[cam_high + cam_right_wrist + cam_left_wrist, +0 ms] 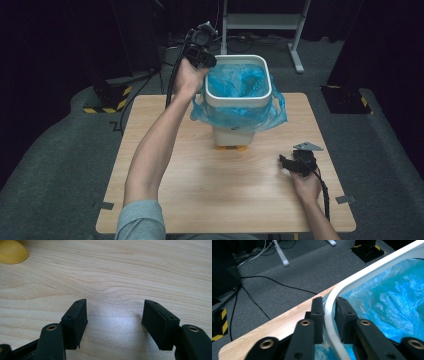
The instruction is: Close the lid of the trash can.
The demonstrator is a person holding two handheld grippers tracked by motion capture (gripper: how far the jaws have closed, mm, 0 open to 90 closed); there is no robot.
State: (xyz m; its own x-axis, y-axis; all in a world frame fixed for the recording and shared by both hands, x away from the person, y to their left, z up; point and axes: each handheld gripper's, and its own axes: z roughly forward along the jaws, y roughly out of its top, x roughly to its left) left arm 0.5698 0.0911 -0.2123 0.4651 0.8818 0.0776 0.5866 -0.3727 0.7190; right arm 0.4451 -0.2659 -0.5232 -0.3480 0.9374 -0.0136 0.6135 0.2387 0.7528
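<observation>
The left gripper is clamping the bin rim, liner seemingly fitted; the right gripper is resting agape.

Bin: on the table, near the middle of its far edge.
Bag: inside the bin, draped over its rim.
Left gripper: at the bin's far-left rim corner.
Right gripper: near the table's right edge.
</observation>
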